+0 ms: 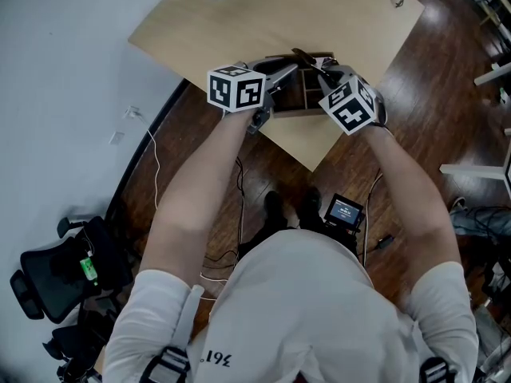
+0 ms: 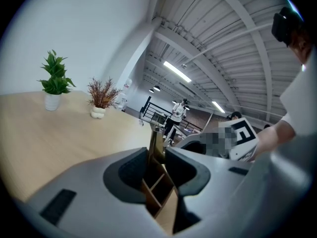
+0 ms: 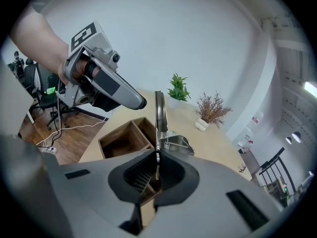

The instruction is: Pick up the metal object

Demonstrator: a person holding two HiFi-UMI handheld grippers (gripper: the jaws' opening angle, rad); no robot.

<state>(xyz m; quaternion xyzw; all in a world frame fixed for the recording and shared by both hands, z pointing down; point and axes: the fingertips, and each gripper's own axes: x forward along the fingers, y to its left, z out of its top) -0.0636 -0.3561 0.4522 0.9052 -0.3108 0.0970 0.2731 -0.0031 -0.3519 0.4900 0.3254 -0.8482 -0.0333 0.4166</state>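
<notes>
While it sticks out forward above the wooden box (image 3: 124, 140), the metal object (image 3: 159, 110) is gripped at one end by the closed jaws of the right gripper (image 3: 156, 165). The left gripper (image 2: 157, 155) has its jaws clamped on a wall of this box, near the surface's (image 1: 263, 14) near corner.

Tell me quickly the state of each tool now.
Left tool: shut on the wooden box wall.
Right tool: shut on the metal object.

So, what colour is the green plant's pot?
White; the pot shows best in the left gripper view.
</notes>
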